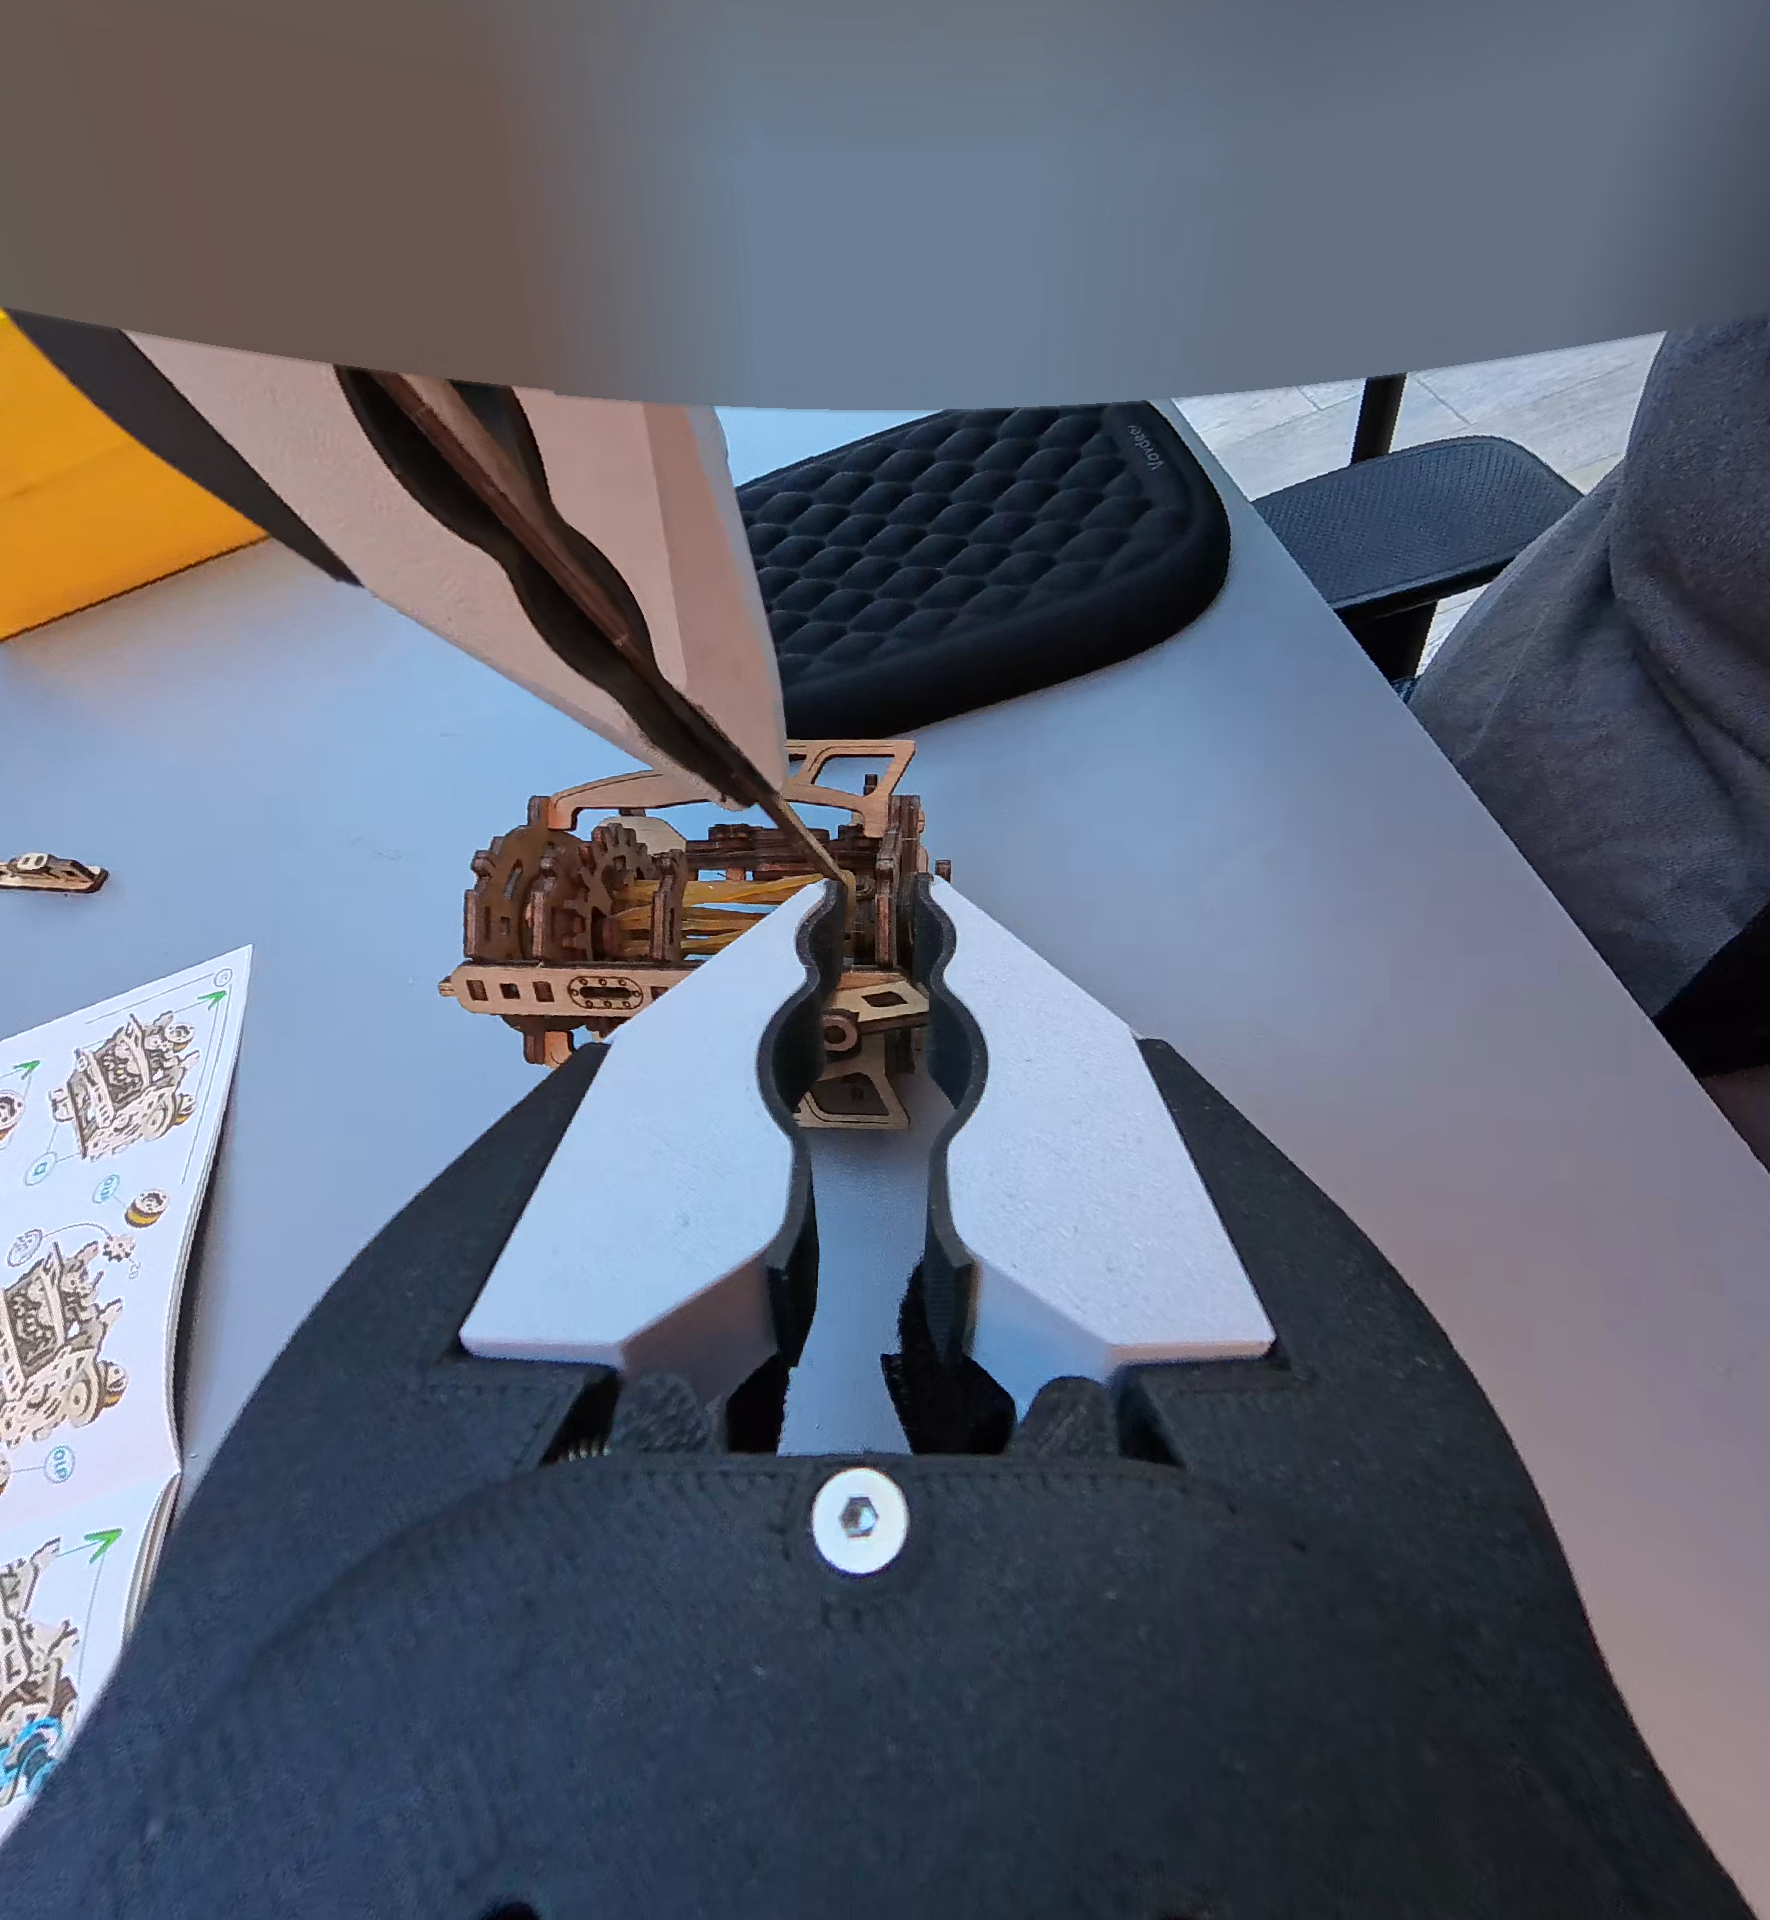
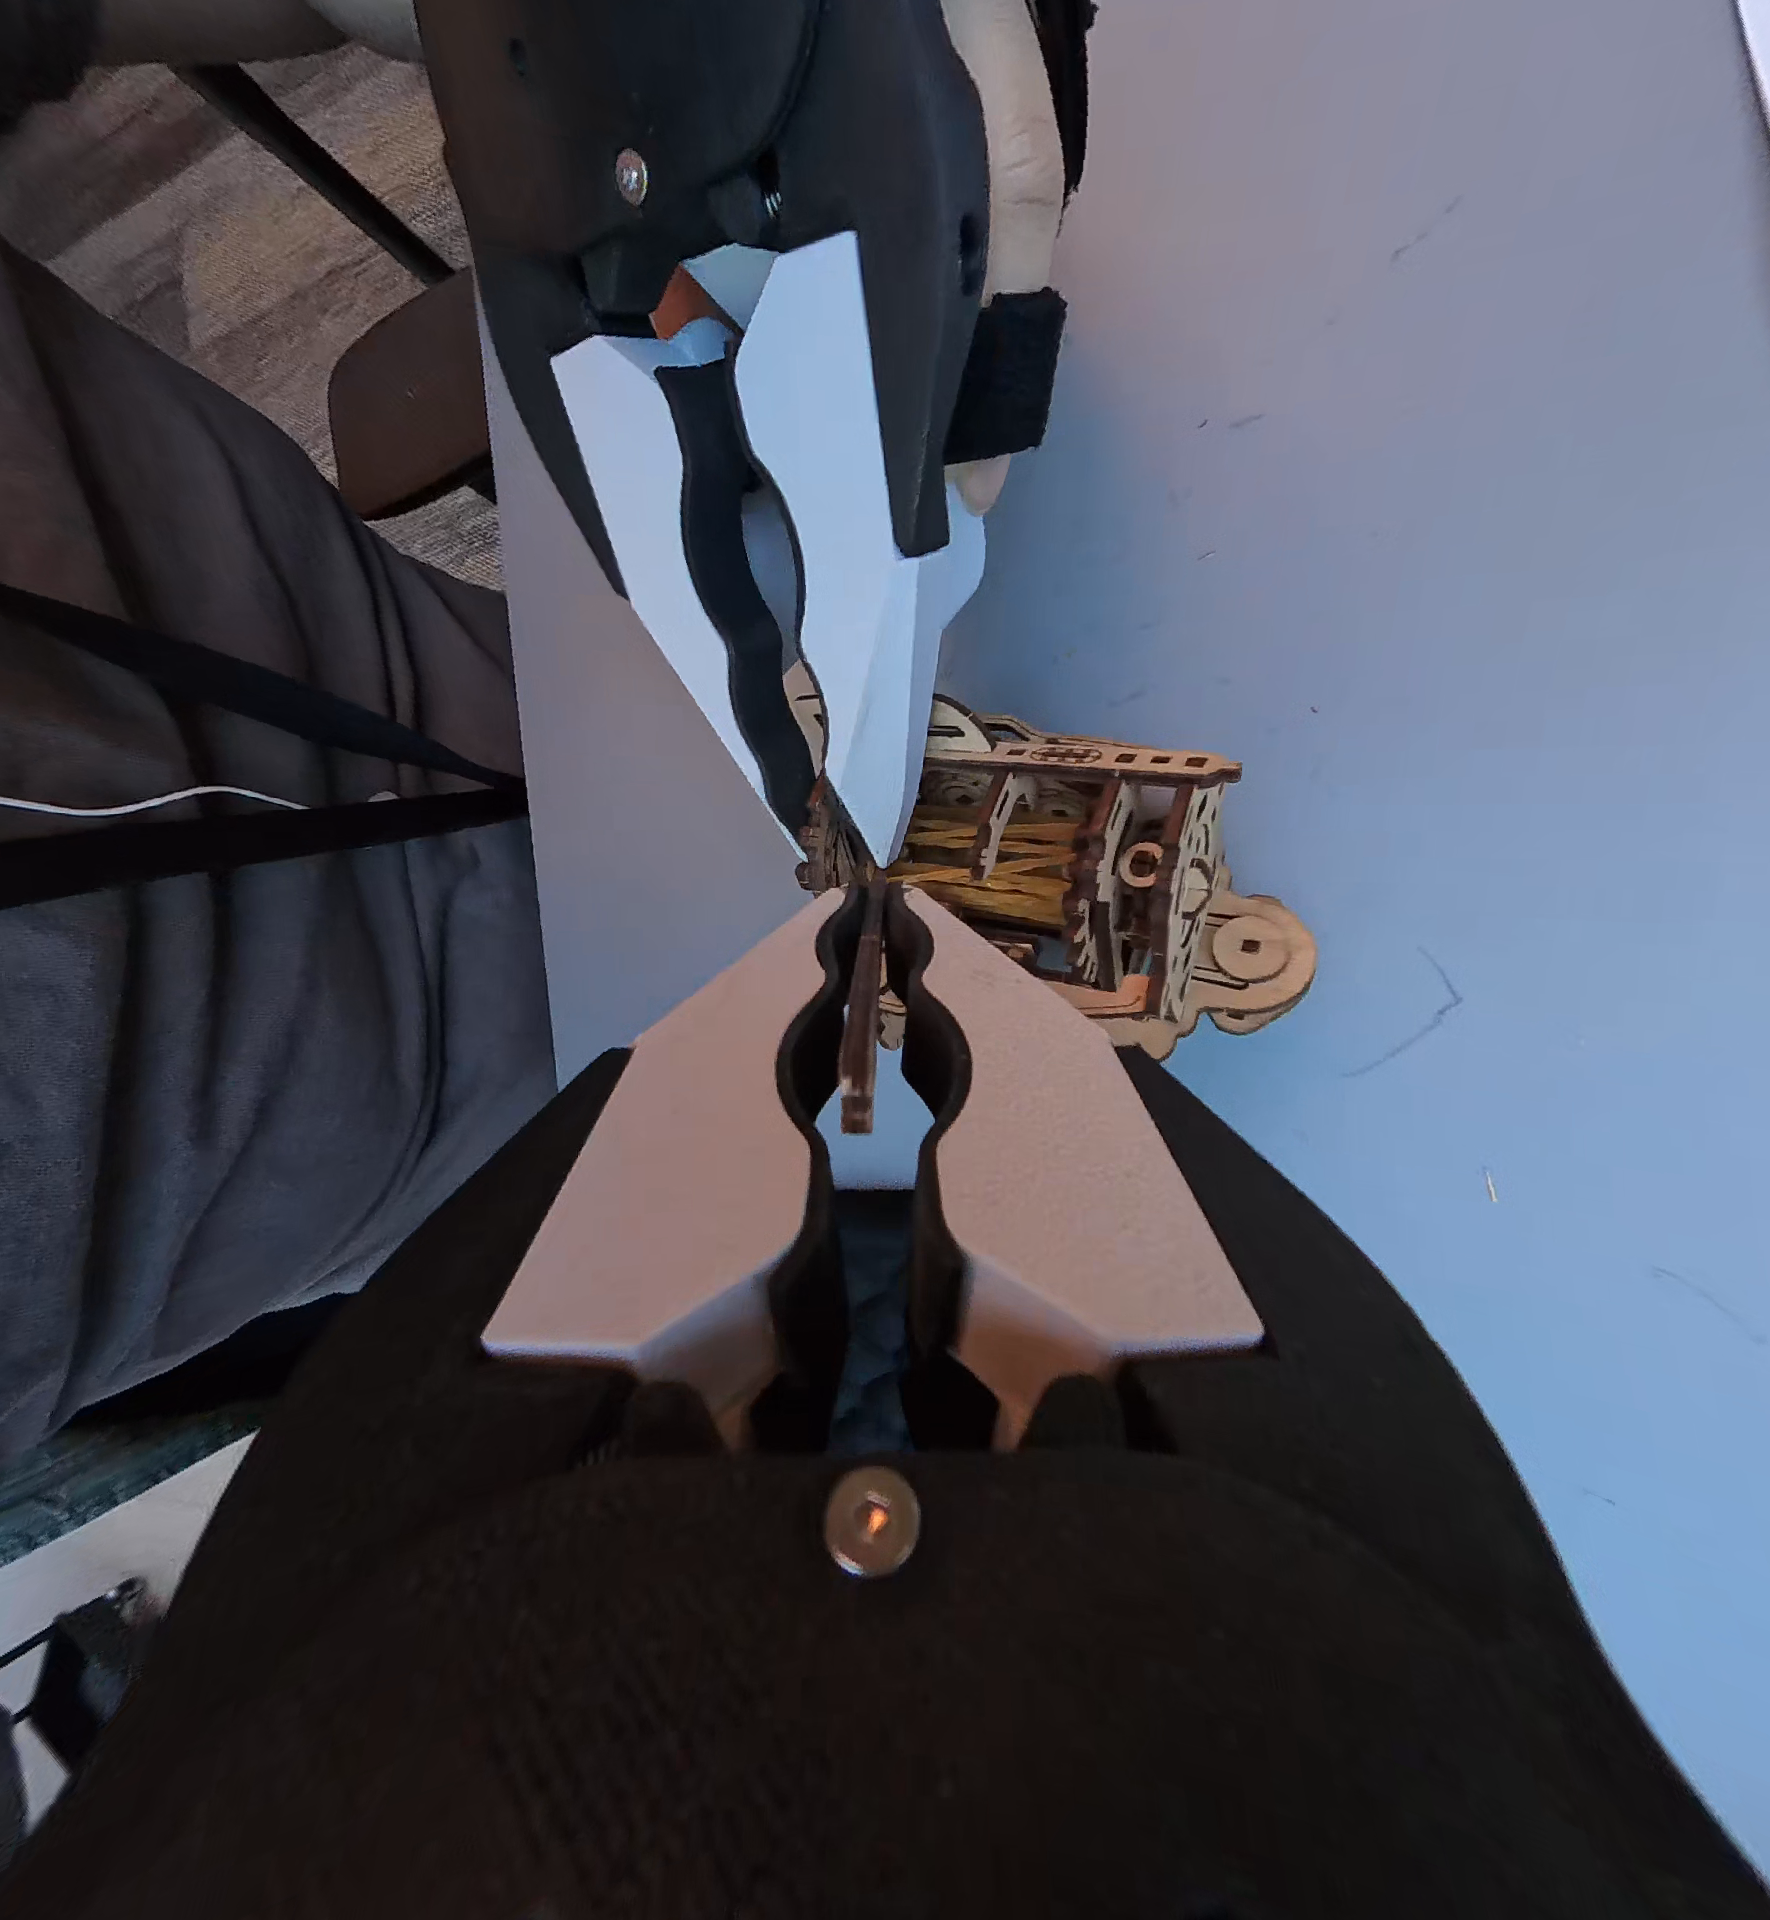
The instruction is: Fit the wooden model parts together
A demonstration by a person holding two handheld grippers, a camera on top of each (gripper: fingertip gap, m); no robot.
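A half-built wooden model [image 1: 590,925] with gears and yellow rubber bands lies on the grey table [image 1: 1276,987]; it also shows in the right wrist view [image 2: 1099,862]. My left gripper [image 1: 876,883] is closed on the model's near end frame; in the right wrist view it [image 2: 845,831] comes down from the top. My right gripper [image 2: 868,896] is shut on a thin flat wooden part [image 2: 860,1039], seen edge-on. In the left wrist view the right gripper [image 1: 772,805] comes in from the upper left, and the part's tip [image 1: 813,847] touches the model's top beside my left fingertips.
An open instruction booklet [image 1: 81,1195] lies at the left. A small loose wooden piece [image 1: 29,873] lies beyond it, and a yellow box [image 1: 39,488] stands at the far left. A black quilted pad [image 1: 974,561] lies behind the model. A person in grey clothing [image 1: 1691,675] sits at the table's right edge. Both grippers' tips are close together, under 4 cm apart.
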